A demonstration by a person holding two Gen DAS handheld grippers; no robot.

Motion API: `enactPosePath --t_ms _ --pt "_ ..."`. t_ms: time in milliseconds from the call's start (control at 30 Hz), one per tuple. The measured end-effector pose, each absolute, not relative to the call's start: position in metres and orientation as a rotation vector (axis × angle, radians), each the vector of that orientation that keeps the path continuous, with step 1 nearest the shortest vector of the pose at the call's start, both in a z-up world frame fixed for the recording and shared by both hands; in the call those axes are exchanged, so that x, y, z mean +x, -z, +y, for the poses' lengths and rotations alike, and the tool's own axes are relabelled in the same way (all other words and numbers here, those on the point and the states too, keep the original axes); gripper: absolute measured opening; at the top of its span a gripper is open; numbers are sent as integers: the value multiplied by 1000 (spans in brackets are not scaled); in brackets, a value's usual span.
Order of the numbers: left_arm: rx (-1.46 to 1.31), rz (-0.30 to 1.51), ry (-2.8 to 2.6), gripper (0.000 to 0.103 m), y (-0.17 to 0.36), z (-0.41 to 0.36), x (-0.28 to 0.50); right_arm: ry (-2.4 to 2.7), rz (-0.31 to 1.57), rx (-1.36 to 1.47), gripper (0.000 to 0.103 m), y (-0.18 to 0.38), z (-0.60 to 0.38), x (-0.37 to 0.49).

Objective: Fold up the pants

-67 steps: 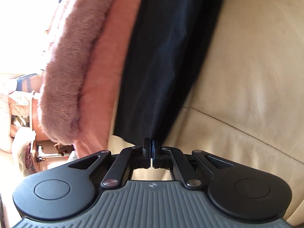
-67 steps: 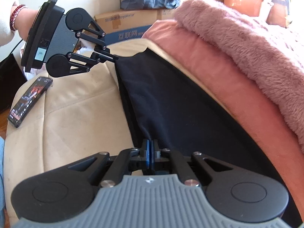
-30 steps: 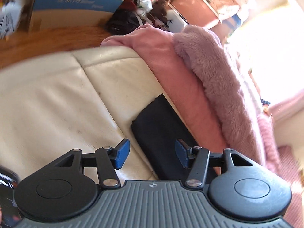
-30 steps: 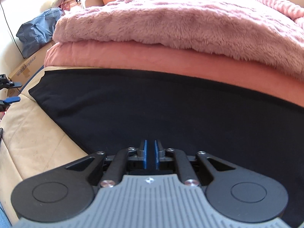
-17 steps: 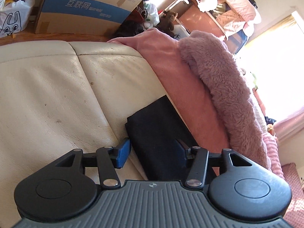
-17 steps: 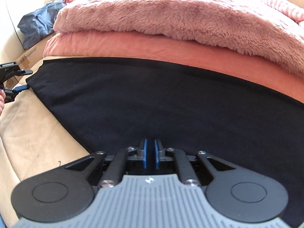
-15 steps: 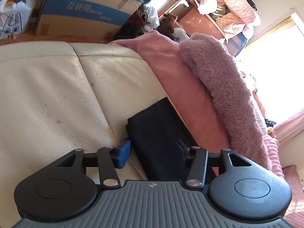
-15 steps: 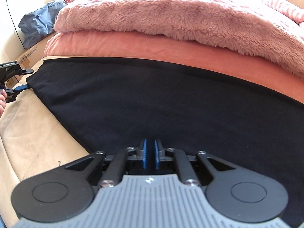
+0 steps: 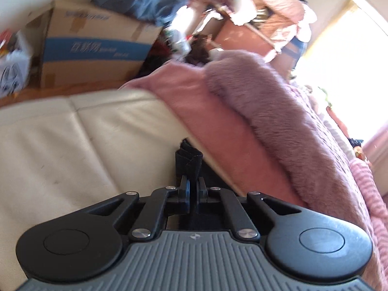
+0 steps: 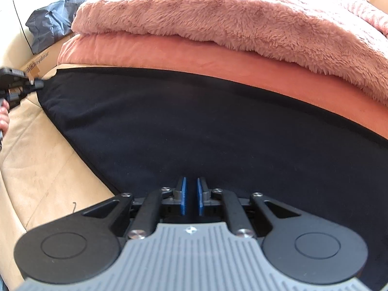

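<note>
My left gripper (image 9: 193, 189) pinches the far corner of the black pants (image 10: 194, 126), bunching it, apparently for carrying over into a fold. My right gripper (image 10: 190, 198) clamps the near edge, anchoring them flat on the cream sofa (image 10: 43, 169) beside the pink blankets (image 10: 218, 24)

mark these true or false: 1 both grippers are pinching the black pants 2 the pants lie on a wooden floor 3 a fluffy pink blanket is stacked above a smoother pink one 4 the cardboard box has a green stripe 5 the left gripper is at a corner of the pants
1. True: the left gripper and the right gripper each have black pants fabric between their fingers.
2. False: they lie on a cream sofa.
3. True: the fluffy blanket sits on the smoother pink blanket.
4. False: the cardboard box has a blue stripe.
5. True: in the right wrist view it pinches the far left corner.
</note>
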State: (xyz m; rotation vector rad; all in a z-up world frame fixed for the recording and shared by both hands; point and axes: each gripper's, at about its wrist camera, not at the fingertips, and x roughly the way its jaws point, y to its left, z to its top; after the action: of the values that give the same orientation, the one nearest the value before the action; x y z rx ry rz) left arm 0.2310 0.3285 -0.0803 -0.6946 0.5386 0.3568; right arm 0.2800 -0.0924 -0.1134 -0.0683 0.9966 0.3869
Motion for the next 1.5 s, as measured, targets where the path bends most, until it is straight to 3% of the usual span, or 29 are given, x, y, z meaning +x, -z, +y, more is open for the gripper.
enactPosePath --t_ms 267,500,633,833,1133,1200,1267,1333,1500 --pt "-334 413 -182 4 12 223 225 -381 995 -9 6 99 -108 267" --pt "-62 366 -34 4 -11 111 210 -372 975 27 6 84 -132 244" --pt "42 410 87 4 3 46 198 -355 967 51 7 79 -151 233" --pt "273 583 274 4 81 -37 171 -325 996 99 8 84 -175 217" --pt "174 765 349 6 108 -17 177 -347 1017 149 10 89 -184 198" --pt "97 810 399 14 103 -9 183 -355 1017 172 11 88 -183 203" --pt "59 837 451 21 99 -4 189 -358 1011 202 19 88 -184 205" --pt "38 831 482 21 92 1 190 -359 1008 240 26 87 -184 209" --pt "-89 809 462 29 77 18 197 -353 1010 415 27 90 -192 223"
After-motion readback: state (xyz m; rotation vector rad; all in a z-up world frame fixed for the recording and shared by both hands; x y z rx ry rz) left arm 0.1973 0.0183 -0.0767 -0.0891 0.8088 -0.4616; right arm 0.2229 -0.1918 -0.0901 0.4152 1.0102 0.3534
